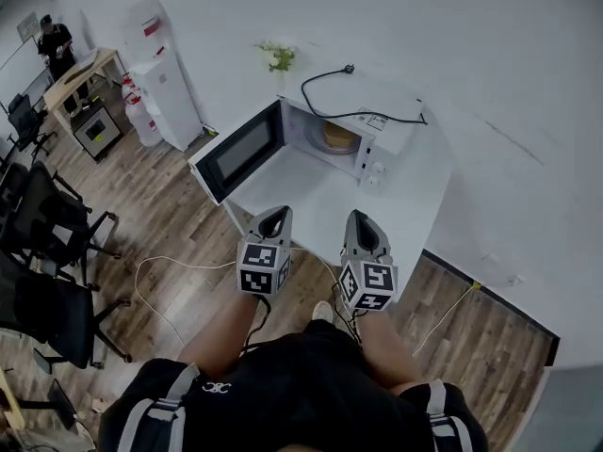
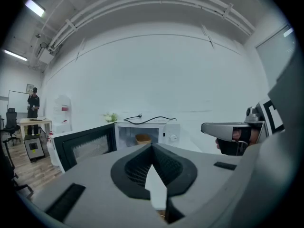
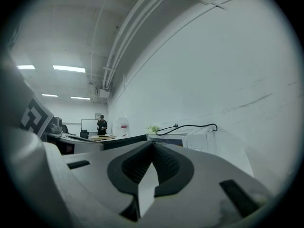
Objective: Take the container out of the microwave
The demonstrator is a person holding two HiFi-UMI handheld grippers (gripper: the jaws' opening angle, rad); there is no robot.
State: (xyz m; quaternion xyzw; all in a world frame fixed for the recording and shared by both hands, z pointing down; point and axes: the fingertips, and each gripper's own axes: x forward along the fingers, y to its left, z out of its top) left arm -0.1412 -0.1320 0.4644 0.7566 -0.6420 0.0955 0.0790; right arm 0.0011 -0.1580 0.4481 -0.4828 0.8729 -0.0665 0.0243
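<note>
Microwave [image 1: 400, 137]: white, door [image 1: 240, 151] swung wide open. Inside its cavity: tan round container [image 1: 339, 137], only partly visible, contents not discernible. Left gripper [image 1: 274, 219] and right gripper [image 1: 364, 224]: in front of the microwave, apart from it, jaws closed, both empty.

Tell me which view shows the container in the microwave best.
Left gripper view: it looks straight into the open microwave, with the container unblocked, though small. The head view shows the container from above, partly under the microwave's roof. The right gripper view does not show it.
</note>
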